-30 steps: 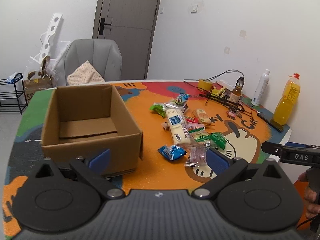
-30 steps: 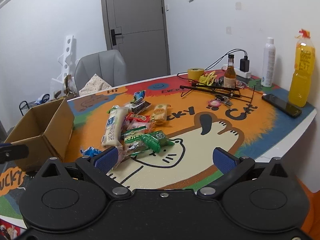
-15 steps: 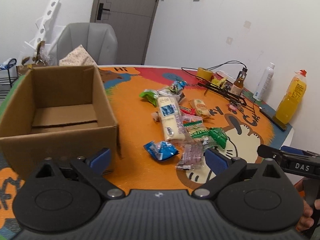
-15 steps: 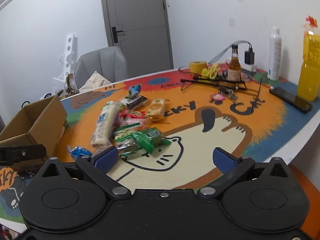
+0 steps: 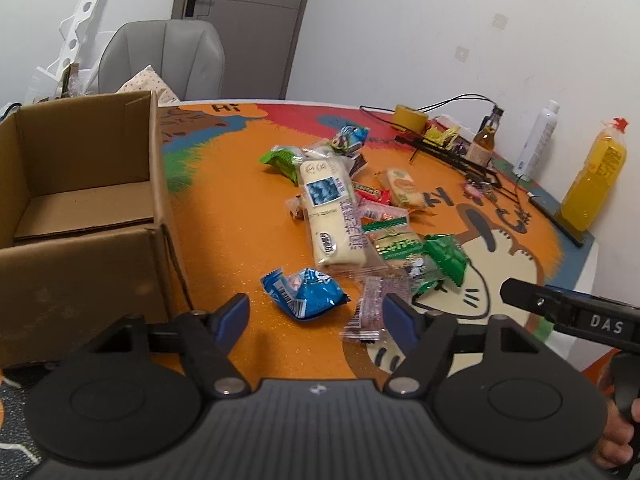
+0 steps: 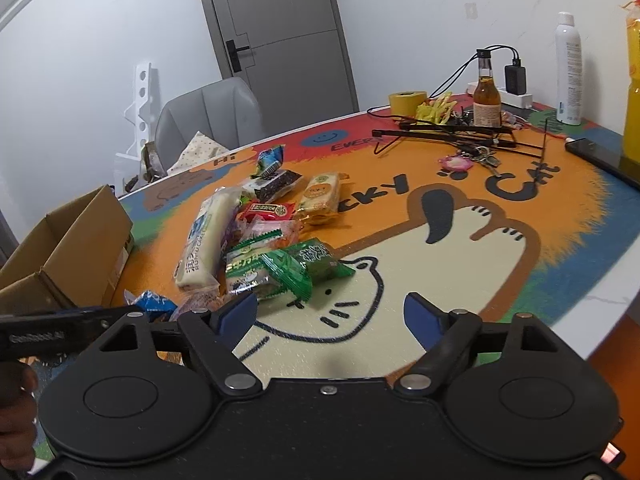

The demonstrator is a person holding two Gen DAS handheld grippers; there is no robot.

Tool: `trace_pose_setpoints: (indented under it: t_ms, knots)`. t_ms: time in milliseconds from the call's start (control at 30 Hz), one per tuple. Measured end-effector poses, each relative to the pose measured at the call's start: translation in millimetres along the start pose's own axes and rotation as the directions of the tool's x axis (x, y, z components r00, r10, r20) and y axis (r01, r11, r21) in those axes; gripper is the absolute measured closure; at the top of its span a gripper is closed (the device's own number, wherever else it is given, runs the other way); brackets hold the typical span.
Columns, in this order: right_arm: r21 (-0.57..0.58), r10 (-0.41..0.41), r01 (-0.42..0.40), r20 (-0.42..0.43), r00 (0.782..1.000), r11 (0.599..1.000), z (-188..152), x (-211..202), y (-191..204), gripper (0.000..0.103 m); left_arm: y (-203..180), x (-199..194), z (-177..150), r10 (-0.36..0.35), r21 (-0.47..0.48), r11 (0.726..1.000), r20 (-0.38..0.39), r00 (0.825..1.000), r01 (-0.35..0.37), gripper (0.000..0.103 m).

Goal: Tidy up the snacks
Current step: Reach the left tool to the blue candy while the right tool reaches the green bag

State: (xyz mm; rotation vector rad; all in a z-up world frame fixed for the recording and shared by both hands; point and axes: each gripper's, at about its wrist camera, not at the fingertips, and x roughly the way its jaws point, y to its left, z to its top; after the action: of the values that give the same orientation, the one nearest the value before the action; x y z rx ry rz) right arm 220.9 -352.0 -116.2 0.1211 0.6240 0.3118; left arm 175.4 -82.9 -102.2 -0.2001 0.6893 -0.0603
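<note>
Right tongs, jaws just narrowed with nothing between them, hover over the desk beside the snacks; box left.

We see the box at left of the frame on the table, the snacks piled mid-frame to its right, and bottles at upper right behind them.

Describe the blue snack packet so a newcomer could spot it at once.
Start at the open cardboard box on the orange cat-print mat. Just right of its near corner, at the near end of the snack pile, lies the blue snack packet. It is the only crumpled bright-blue wrapper there, beside a clear pinkish packet.
</note>
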Motion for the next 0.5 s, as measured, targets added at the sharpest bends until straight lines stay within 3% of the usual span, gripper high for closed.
trace_pose_setpoints:
  t_ms: [300,400,500]
  knots:
    - [0.014,-0.001,0.001,-0.007,1.000,1.000,6.3,22.5,2.3,0.022,2.6,20.1,5.3,0.048,-0.017,0.999,-0.008,0.999,-0.048,0.033]
    - [0.018,0.000,0.000,-0.013,1.000,1.000,8.2,28.9,1.9,0.022,2.8,26.6,4.8,0.063,-0.043,0.997,-0.012,0.998,-0.063,0.041]
    - [0.017,0.001,-0.001,-0.019,1.000,1.000,8.9,32.9,1.9,0.022,6.9,28.6,3.7,0.081,-0.089,0.993,-0.004,0.997,-0.081,0.060]
